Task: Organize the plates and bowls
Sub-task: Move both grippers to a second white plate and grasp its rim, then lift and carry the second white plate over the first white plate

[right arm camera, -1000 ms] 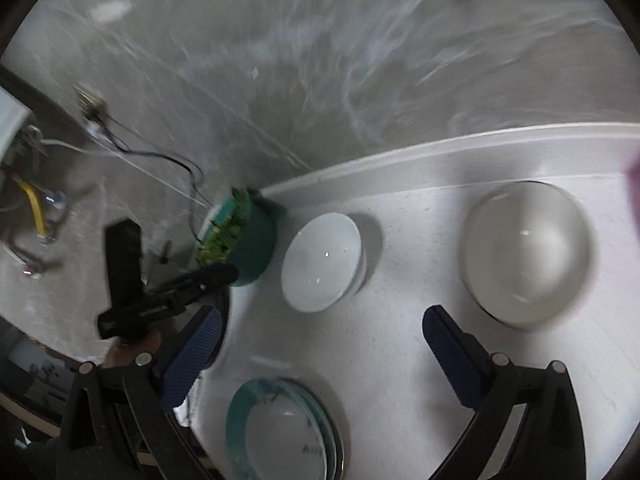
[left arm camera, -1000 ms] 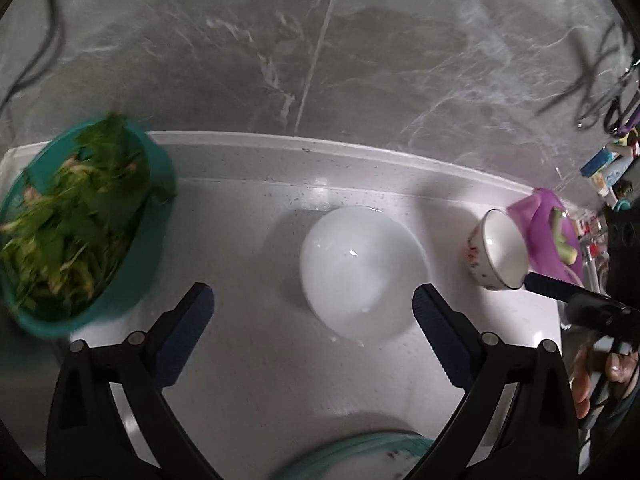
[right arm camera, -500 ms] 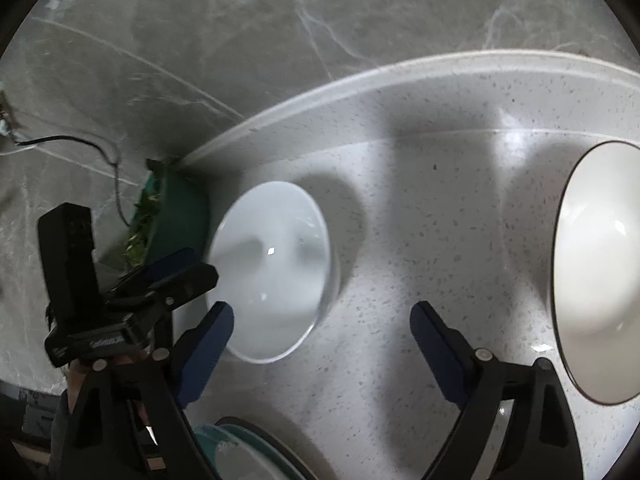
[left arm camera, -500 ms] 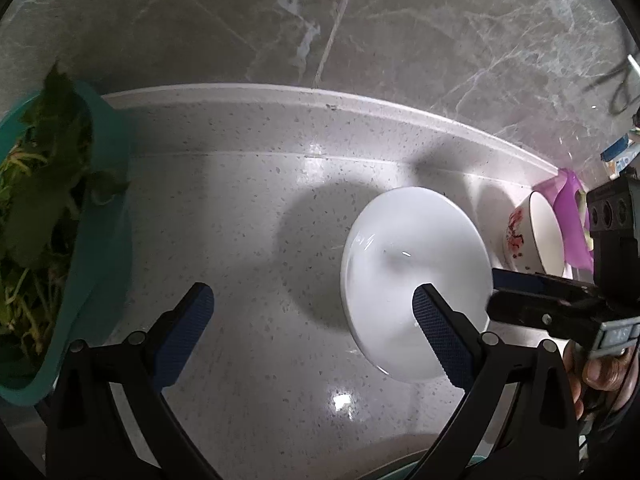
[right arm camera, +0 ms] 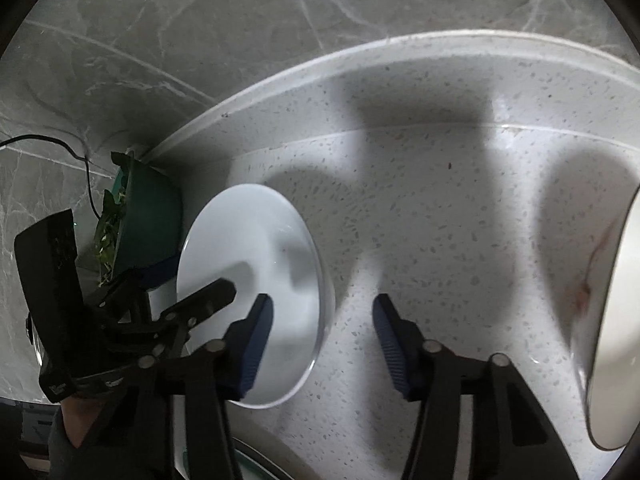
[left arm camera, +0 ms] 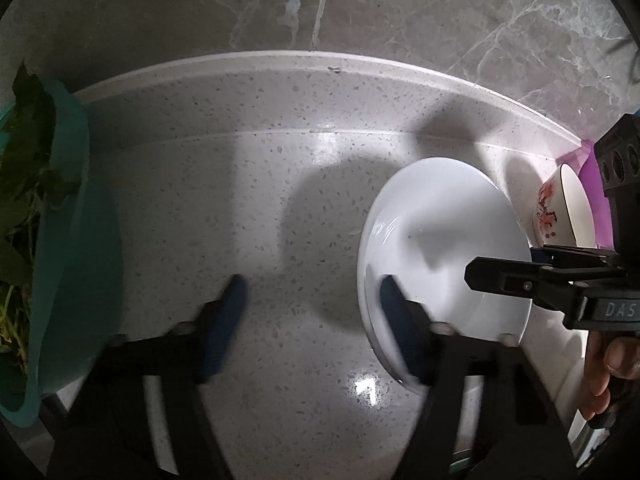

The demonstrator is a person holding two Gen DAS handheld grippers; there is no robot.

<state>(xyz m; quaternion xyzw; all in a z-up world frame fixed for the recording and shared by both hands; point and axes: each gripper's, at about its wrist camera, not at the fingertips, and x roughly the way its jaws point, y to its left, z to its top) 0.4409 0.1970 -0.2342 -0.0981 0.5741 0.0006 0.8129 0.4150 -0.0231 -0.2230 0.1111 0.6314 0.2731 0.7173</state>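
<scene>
Free room: bare worktop [left arm camera: 248, 208] between my teal basin of greens [left arm camera: 68, 240] at the left and the white bowl [left arm camera: 444, 240]. Obstacles: white bowl; floral bowl [left arm camera: 560, 208] near it on the right; raised worktop lip along the marble wall [left arm camera: 200, 12] behind.

White bowl [left arm camera: 444, 240]: glossy, smooth glazed ceramic. Desk [left arm camera: 248, 208]: polished speckled stone. Wall [left arm camera: 200, 12]: grey veined marble, slight sheen.
</scene>
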